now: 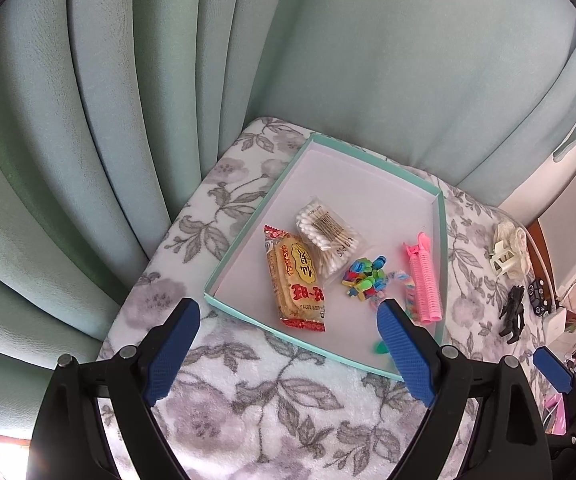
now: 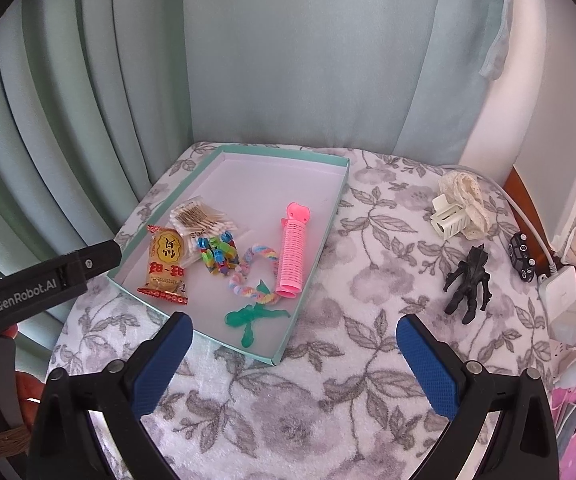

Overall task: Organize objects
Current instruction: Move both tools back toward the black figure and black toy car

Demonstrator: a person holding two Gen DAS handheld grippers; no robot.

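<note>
Here, both of your grippers hang above the floral cloth [image 2: 328, 360] with nothing between their blue pads. Your left gripper [image 1: 288, 344] is spread wide over the near edge of the teal tray [image 1: 442, 240]; your right gripper [image 2: 294, 360] is likewise spread, straddling the tray's near right corner and bare cloth.

Inside the tray lie a snack packet [image 2: 166, 266], a bag of cotton swabs [image 2: 202, 220] partly overlapped by the packet, a cluster of coloured clips [image 2: 218, 254], a pastel twisted band [image 2: 254, 276], a pink roller [image 2: 291, 256] along the right wall, and a green figure [image 2: 250, 318] near the front corner. The far half of the tray is bare.

Out on the cloth, well apart from the tray, a black figure [image 2: 470, 284] lies to the right. Beyond it sit a cream claw clip [image 2: 448, 220] touching a lace scrunchie [image 2: 468, 196], and a small black toy car [image 2: 522, 256] near the cloth's right edge beside a white cable [image 2: 528, 216]. A pale green curtain [image 2: 248, 60] hangs behind everything. In the right wrist view, your hand [image 2: 20, 392] shows at the lower left, gripping the left tool's handle.
</note>
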